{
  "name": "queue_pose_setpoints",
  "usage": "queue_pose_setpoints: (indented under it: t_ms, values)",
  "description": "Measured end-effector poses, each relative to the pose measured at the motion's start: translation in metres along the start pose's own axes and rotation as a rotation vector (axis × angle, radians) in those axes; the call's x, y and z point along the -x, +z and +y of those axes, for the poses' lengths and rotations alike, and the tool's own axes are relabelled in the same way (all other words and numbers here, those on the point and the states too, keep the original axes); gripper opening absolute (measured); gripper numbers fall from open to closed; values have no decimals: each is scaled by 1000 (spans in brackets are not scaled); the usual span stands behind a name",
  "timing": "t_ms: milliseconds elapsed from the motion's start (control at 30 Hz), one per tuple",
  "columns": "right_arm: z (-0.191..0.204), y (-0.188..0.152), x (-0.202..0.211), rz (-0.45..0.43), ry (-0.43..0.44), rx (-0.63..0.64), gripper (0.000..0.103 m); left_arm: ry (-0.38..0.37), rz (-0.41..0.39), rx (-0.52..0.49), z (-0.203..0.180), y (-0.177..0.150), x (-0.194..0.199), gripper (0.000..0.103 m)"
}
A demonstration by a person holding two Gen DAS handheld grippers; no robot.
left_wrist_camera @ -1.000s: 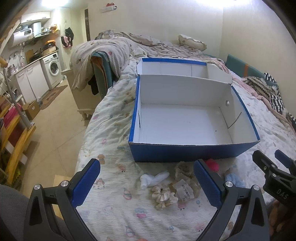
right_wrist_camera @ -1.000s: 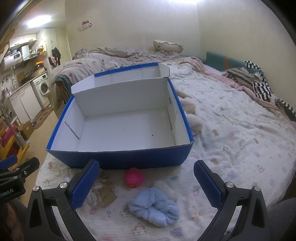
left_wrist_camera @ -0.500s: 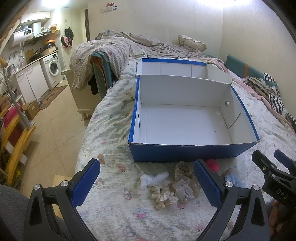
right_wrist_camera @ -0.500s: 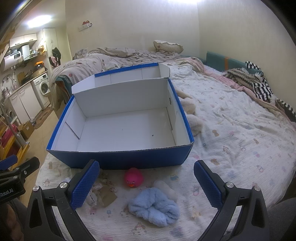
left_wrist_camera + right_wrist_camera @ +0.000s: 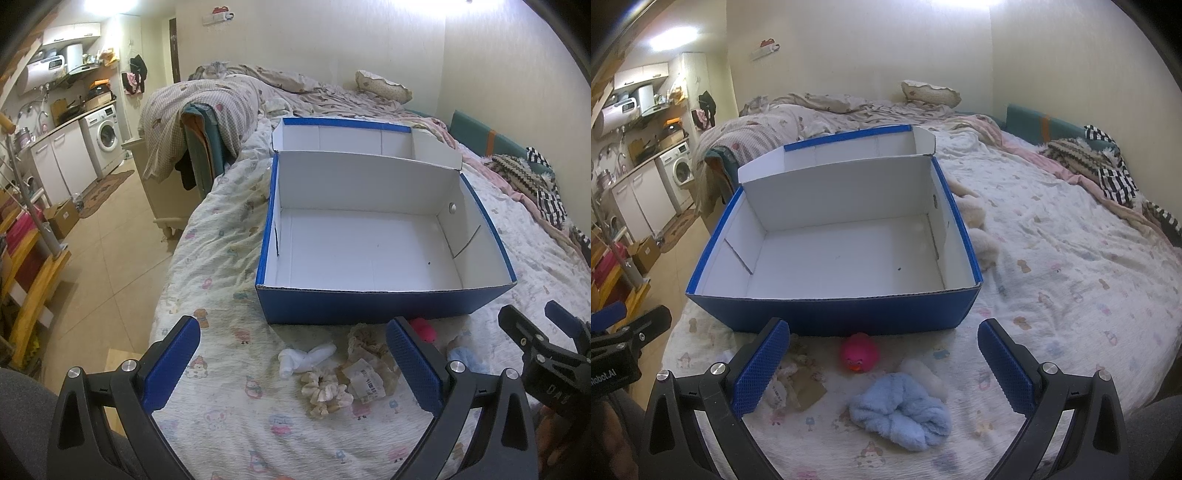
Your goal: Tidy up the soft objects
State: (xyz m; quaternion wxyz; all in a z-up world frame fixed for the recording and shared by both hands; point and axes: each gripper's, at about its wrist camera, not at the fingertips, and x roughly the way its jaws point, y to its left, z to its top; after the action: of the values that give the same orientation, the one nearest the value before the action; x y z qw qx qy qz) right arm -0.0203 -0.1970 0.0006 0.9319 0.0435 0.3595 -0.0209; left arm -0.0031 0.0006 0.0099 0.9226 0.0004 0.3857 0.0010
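Observation:
An open blue box with a white inside (image 5: pixel 369 251) (image 5: pixel 846 258) sits on the bed with nothing in it. In front of it lie soft items: a white rolled cloth (image 5: pixel 304 360), a cream scrunchie (image 5: pixel 325 393), a beige lace piece with a paper tag (image 5: pixel 365 373), a pink duck toy (image 5: pixel 858 352), a light blue fluffy scrunchie (image 5: pixel 901 411) and a white fluffy piece (image 5: pixel 923 373). My left gripper (image 5: pixel 291 369) is open above the white cloth and scrunchie. My right gripper (image 5: pixel 882 369) is open above the duck and blue scrunchie. Neither holds anything.
The bed's left edge (image 5: pixel 166 280) drops to a tiled floor. Piled bedding (image 5: pixel 207 107) and a pillow (image 5: pixel 384 86) lie beyond the box. A cream plush (image 5: pixel 975 225) lies against the box's right side. Striped clothes (image 5: pixel 1108 166) lie at the far right.

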Motion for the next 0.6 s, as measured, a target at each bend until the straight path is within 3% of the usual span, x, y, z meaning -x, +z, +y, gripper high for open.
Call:
queue_pose_setpoints:
  t_ms: [600]
  values:
    - [1, 0, -1, 3, 1, -2, 103, -1, -2, -5, -1, 0, -1, 101]
